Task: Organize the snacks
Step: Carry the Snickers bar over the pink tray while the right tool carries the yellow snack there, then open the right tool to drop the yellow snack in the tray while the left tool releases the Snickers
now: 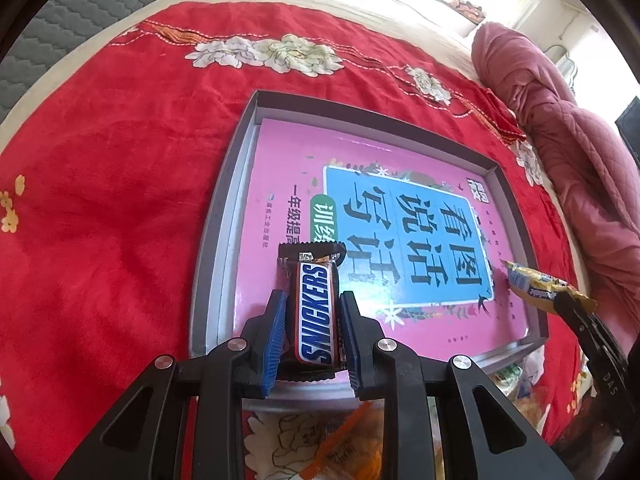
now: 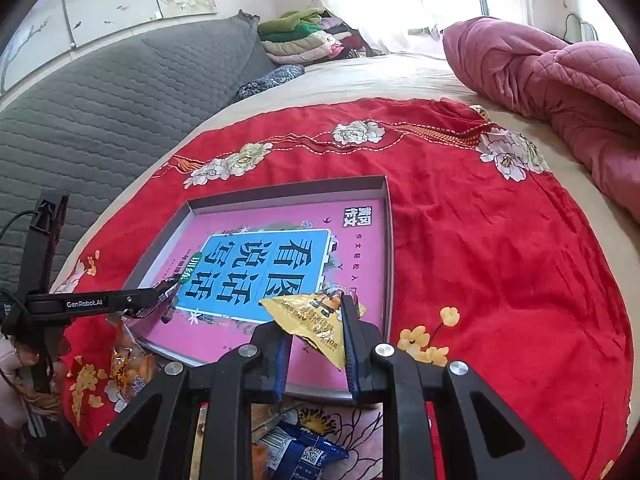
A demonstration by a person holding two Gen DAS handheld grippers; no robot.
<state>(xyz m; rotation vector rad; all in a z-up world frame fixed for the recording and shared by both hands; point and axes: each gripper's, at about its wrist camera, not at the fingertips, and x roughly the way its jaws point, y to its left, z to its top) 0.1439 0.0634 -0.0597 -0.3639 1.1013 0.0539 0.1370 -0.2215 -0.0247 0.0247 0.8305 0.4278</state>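
Snickers bar [image 1: 315, 312] pinched in my left claw [image 1: 313, 334]; I should lower it flat near the tray [image 1: 224, 184] front edge before releasing.

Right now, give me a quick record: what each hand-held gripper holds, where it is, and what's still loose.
left hand-held gripper: shut on Snickers bar, over the tray's near edge
right hand-held gripper: shut on yellow packet, over the tray
tray: grey, on red cloth, pink book inside, no snacks lying in it
loose snacks: orange packet, blue packet, on the cloth in front of the tray
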